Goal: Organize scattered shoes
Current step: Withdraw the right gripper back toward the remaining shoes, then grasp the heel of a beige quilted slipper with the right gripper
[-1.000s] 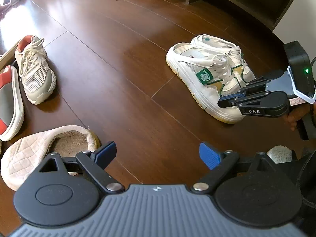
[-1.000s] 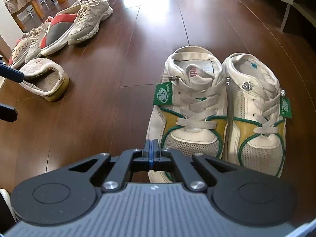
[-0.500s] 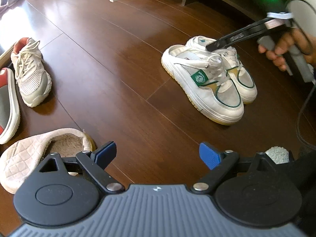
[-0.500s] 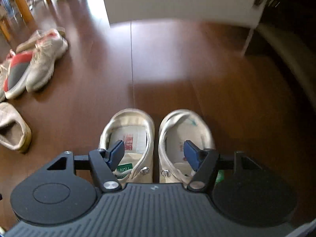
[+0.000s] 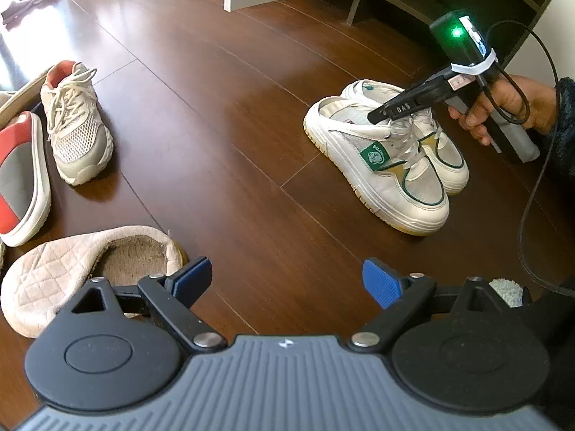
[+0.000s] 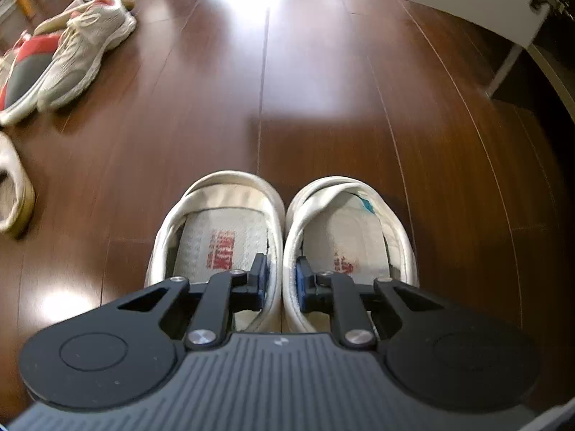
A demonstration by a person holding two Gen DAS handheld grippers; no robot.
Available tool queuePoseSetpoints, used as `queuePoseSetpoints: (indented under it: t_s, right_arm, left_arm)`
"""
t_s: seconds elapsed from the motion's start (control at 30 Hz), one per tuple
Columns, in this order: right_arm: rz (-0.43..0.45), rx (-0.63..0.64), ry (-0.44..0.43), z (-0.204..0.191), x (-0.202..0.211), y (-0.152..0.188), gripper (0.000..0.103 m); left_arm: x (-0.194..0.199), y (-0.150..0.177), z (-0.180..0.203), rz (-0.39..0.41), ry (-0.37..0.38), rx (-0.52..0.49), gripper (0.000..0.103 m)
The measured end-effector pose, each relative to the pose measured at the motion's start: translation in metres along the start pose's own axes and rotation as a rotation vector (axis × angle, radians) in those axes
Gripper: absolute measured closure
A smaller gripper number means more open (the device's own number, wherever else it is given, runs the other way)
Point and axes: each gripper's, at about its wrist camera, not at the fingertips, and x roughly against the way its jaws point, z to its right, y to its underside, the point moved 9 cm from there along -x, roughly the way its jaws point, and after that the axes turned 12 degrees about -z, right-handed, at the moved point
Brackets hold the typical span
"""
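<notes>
**Right gripper pinching the paired white sneakers by their inner walls**

While sitting at the left edge of the left wrist view, a grey-and-red shoe and a laced beige sneaker are lying above a quilted pink slipper. At bottom centre, the left gripper is hovering wide open over bare wooden floor. Right of centre, the white sneakers are standing side by side, touching. In the right wrist view, the right gripper is squeezing their adjoining inner walls, one finger inside each shoe.
</notes>
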Motion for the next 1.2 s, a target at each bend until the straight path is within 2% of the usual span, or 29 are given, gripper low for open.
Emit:
queuePoseSetpoints:
  t_s: [0.07, 0.1, 0.2, 0.27, 0.3, 0.33, 0.4, 0.47, 0.53, 0.67, 0.77, 0.87, 1.0, 1.2]
  right_arm:
    - [0.006, -0.018, 0.004, 0.000, -0.001, 0.000, 0.090]
    - [0.008, -0.017, 0.009, 0.001, -0.003, -0.001, 0.086]
    - [0.013, -0.008, 0.014, -0.003, -0.001, -0.003, 0.064]
    - [0.106, -0.021, 0.080, -0.008, 0.021, -0.010, 0.063]
    - [0.170, -0.020, 0.099, -0.012, 0.038, -0.012, 0.058]
    - [0.226, -0.015, 0.089, -0.021, 0.053, -0.012, 0.050]
    - [0.301, -0.002, 0.042, -0.039, 0.075, -0.008, 0.045]
    - [0.266, 0.057, -0.084, -0.078, 0.078, 0.006, 0.045]
    - [0.197, 0.120, -0.162, -0.113, 0.067, 0.021, 0.045]
    - [0.086, 0.255, -0.230, -0.183, 0.040, 0.040, 0.045]
    - [0.091, 0.394, -0.295, -0.238, 0.042, 0.037, 0.045]
    - [0.113, 0.518, -0.334, -0.288, 0.047, 0.027, 0.048]
    - [0.136, 0.615, -0.354, -0.333, 0.050, 0.014, 0.049]
    - [0.161, 0.707, -0.331, -0.387, 0.039, 0.004, 0.050]
  left_arm:
    - [0.002, 0.004, -0.003, 0.005, -0.003, 0.016, 0.010]
    - [0.003, 0.005, -0.005, 0.006, -0.005, 0.023, 0.010]
    - [0.008, 0.014, -0.015, 0.015, -0.027, 0.061, 0.010]
    - [0.014, 0.019, -0.024, 0.028, -0.042, 0.085, 0.010]
    - [0.020, 0.024, -0.033, 0.042, -0.050, 0.109, 0.010]
    - [0.023, 0.026, -0.038, 0.048, -0.054, 0.122, 0.010]
    - [0.035, 0.038, -0.059, 0.075, -0.068, 0.187, 0.010]
    - [0.043, 0.051, -0.074, 0.089, -0.084, 0.238, 0.010]
    - [0.054, 0.071, -0.095, 0.107, -0.109, 0.310, 0.010]
    - [0.066, 0.095, -0.112, 0.122, -0.123, 0.373, 0.010]
    - [0.075, 0.112, -0.124, 0.140, -0.131, 0.395, 0.010]
    - [0.081, 0.124, -0.133, 0.144, -0.142, 0.397, 0.010]
    - [0.088, 0.143, -0.141, 0.150, -0.157, 0.393, 0.010]
    - [0.092, 0.164, -0.151, 0.150, -0.155, 0.418, 0.010]
